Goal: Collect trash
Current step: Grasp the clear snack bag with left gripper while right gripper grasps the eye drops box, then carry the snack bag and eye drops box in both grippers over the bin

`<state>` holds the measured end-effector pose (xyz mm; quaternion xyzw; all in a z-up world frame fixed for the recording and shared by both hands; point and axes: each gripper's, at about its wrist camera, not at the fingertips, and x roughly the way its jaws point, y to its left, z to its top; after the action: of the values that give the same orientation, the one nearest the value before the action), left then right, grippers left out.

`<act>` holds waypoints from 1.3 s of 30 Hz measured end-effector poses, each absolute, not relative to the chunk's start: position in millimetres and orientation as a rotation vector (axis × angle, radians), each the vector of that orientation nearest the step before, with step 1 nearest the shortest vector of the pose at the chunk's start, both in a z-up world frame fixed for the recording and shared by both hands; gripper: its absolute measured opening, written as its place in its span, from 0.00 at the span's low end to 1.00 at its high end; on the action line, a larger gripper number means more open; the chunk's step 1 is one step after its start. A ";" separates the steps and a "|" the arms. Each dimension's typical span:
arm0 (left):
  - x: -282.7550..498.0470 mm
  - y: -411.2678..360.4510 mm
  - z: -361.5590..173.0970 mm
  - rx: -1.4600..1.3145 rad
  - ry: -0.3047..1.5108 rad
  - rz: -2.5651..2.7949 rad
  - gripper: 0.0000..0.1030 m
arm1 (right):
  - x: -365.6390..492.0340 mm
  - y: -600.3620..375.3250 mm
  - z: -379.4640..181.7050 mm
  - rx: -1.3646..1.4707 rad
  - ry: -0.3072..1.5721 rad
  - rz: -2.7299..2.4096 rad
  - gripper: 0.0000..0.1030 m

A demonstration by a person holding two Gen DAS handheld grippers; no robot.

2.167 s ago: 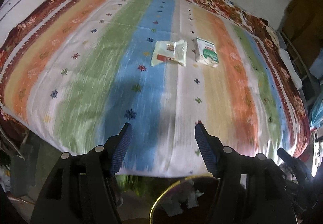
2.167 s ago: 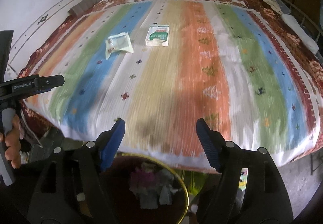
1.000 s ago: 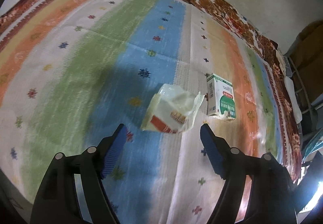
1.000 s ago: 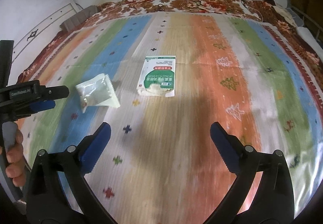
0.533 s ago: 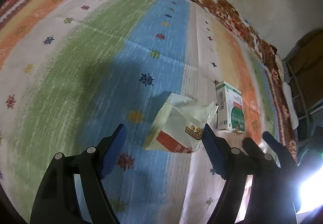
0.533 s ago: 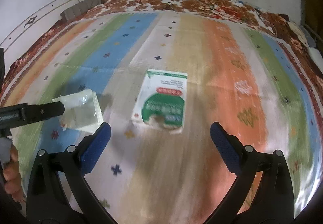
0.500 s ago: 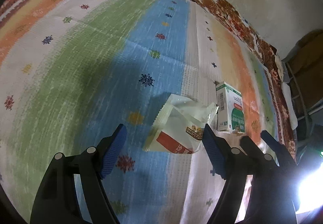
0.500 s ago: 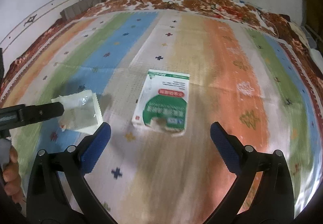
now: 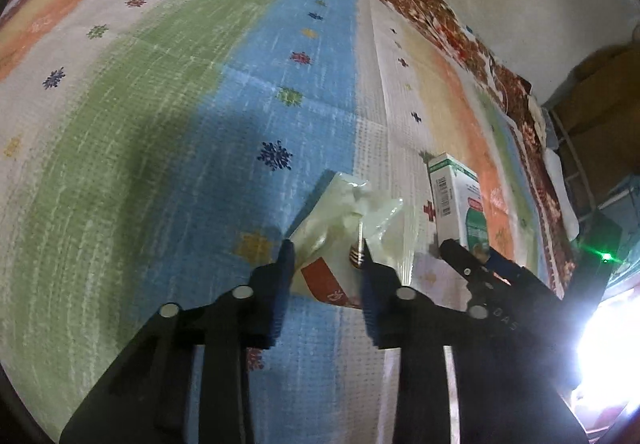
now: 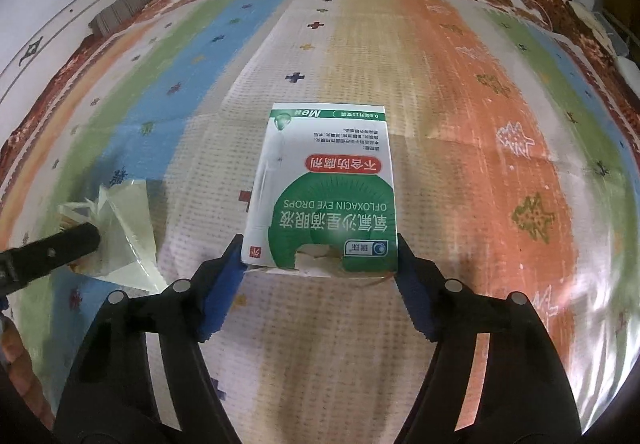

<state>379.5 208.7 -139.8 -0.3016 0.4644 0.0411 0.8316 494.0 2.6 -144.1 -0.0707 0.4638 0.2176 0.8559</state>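
On the bed's striped blanket (image 10: 460, 91), two pieces of trash are seen. The clear snack wrapper (image 9: 344, 228) lies on the blue stripe, and the left gripper (image 9: 326, 264) is closing narrowly around its near end. The eye drops box (image 10: 324, 187) lies between the closing fingers of the right gripper (image 10: 320, 256), whose pads are touching its near corners.

Both wrist cameras look steeply down, close over the striped bedspread (image 9: 160, 131); the left view sits above its blue band, the right above the beige band (image 10: 360, 55); both share the plastic wrapper (image 9: 340, 219) and the medicine box (image 10: 324, 187).
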 end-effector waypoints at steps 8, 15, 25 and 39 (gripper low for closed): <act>373.4 199.7 -114.3 -0.579 0.978 0.089 0.04 | 463.4 -25.7 -130.0 -0.178 0.966 0.486 0.64; 356.6 162.9 -79.7 -0.416 1.000 0.079 0.03 | 425.7 -43.1 -99.0 -0.225 0.950 0.510 0.63; 302.1 129.0 -32.4 -0.424 0.981 0.029 0.02 | 344.0 -95.5 -51.3 -0.191 0.948 0.527 0.63; 224.9 102.4 3.5 -0.501 0.942 -0.034 0.02 | 256.9 -152.8 -13.3 -0.118 0.934 0.536 0.63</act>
<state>224.9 102.4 3.5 -0.2389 0.4491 -0.0164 0.8608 256.9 -152.8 -13.3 -0.0561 0.4444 0.2553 0.8568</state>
